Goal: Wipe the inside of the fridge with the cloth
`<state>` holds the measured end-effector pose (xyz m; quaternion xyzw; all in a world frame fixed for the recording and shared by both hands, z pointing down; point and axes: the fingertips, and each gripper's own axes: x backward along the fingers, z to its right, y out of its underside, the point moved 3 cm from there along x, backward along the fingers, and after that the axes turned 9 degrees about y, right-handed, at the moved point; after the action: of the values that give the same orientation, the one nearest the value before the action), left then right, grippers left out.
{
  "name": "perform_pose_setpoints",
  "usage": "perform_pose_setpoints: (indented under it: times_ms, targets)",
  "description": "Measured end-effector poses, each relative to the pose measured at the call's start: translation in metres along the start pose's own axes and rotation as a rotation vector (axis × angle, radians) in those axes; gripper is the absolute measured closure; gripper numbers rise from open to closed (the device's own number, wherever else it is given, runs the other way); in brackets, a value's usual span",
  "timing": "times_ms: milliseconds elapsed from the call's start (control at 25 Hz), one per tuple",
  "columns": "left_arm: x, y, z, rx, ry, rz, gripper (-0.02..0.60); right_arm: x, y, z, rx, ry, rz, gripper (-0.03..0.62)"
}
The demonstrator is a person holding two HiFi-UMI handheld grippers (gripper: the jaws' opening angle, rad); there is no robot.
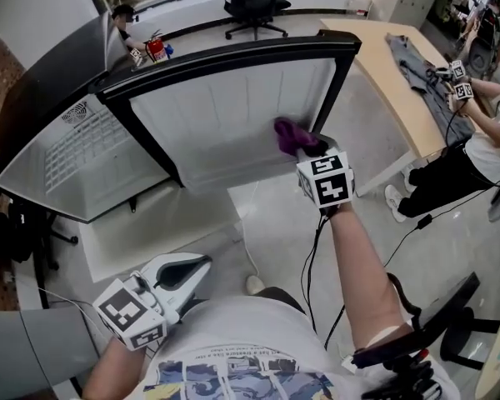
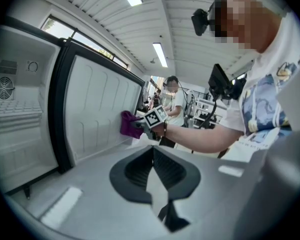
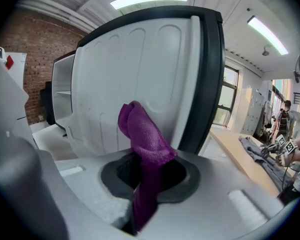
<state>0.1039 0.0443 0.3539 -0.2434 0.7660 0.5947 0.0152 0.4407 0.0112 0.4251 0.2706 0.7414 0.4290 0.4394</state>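
My R claw [image 1: 311, 148] grips the cloth [image 1: 290, 134] on the door [image 1: 225, 111] liner mid-frame, L claw [image 1: 190, 268] closed w/ nothing in it, so wiping's prob. begun, w/ the cabinet [image 1: 67, 161] at left yet to do.

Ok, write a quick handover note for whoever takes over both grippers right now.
Right gripper: shut on the purple cloth, which is held against the open fridge door's inner panel.
Left gripper: shut, empty, low near the torso.
Done: door open, cloth at the panel; how much is wiped can't be seen.
Left: probably the rest of the panel, then the fridge compartment.
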Motion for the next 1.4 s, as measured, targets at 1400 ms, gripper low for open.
perform_pose_setpoints:
  times_ms: [1400]
  targets:
    - [0.063, 0.03, 0.003, 0.114, -0.21, 0.045, 0.575, -0.002, -0.059, -0.218, 0.197, -0.488, 0.155, 0.54]
